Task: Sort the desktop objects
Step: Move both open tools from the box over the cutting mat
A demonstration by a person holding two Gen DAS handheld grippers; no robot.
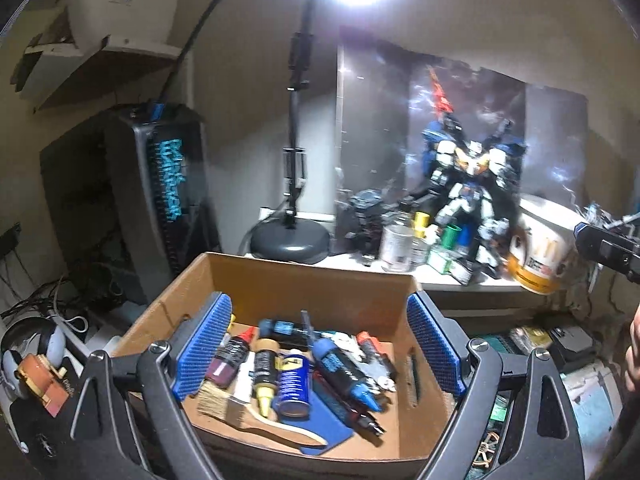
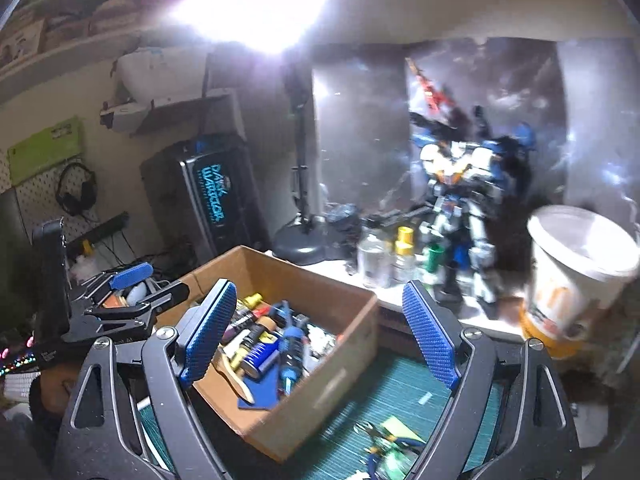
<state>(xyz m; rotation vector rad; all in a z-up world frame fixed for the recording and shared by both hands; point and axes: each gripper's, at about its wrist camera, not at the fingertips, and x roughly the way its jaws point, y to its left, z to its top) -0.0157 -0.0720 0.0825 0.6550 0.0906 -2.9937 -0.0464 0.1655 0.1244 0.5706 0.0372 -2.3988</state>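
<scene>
Green mat (image 2: 376, 396): cardboard box (image 1: 304, 276) holds tubes, brush (image 1: 240, 404); both grippers (image 1: 318, 344) (image 2: 320, 336) agape, empty.

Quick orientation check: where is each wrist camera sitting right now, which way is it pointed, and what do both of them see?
Left wrist: on the left gripper, looking down and forward into the cardboard box; open blue pads frame it; the right gripper and a hand show at the right edge.
Right wrist: on the right gripper, right of the box over the green cutting mat; the left gripper shows at left.
Shared: box, desk lamp, robot model, paper cup.
</scene>
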